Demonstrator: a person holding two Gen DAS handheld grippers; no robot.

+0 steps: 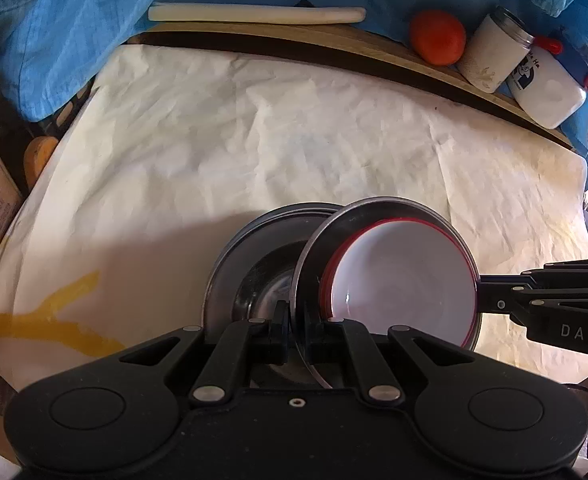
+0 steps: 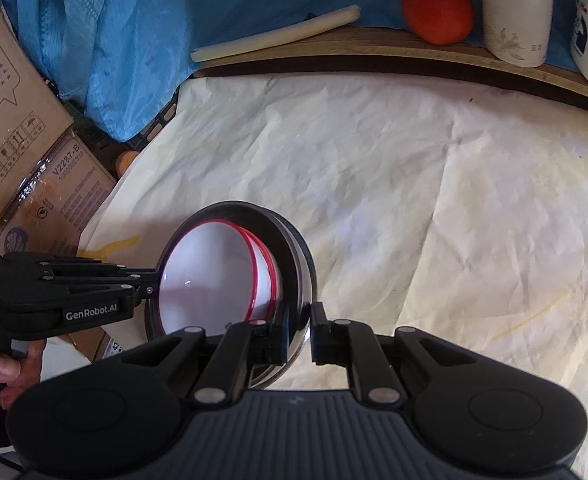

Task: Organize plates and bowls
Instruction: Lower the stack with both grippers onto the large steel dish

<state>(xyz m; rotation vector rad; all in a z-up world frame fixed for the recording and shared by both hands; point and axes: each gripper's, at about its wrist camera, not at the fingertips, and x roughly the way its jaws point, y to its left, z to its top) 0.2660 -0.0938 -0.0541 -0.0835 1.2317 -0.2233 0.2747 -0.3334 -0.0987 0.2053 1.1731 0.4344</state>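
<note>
Clamping the near rim of a steel plate (image 1: 308,280), the left gripper (image 1: 296,330) has its jaws pinched tight on the thin metal edge, and the plate stands tilted with two red-rimmed white bowls (image 1: 406,276) nested in it. From the right side of that plate the right gripper (image 1: 490,292) comes in, its jaws closed on the opposite rim; in its own view its fingers (image 2: 281,336) straddle the plate's edge, clenched on it. So both grippers carry one stack between them, above the crumpled white paper (image 1: 253,140) that covers the table.

Just left of the held plate and partly behind it is a second steel plate (image 1: 253,256); whether it lies on the paper or leans against the stack I cannot tell.

Well beyond the plate, on a wooden ledge (image 1: 374,44), sit a white candle-like stick (image 1: 253,14), an orange fruit (image 1: 438,38), a cream jar (image 1: 494,52) and a white bottle (image 1: 550,88).

Judging by this, the nesting is mostly done: bowls are gathered in one plate. Remaining, probably, is uniting the two steel plates and setting the stack down.
</note>
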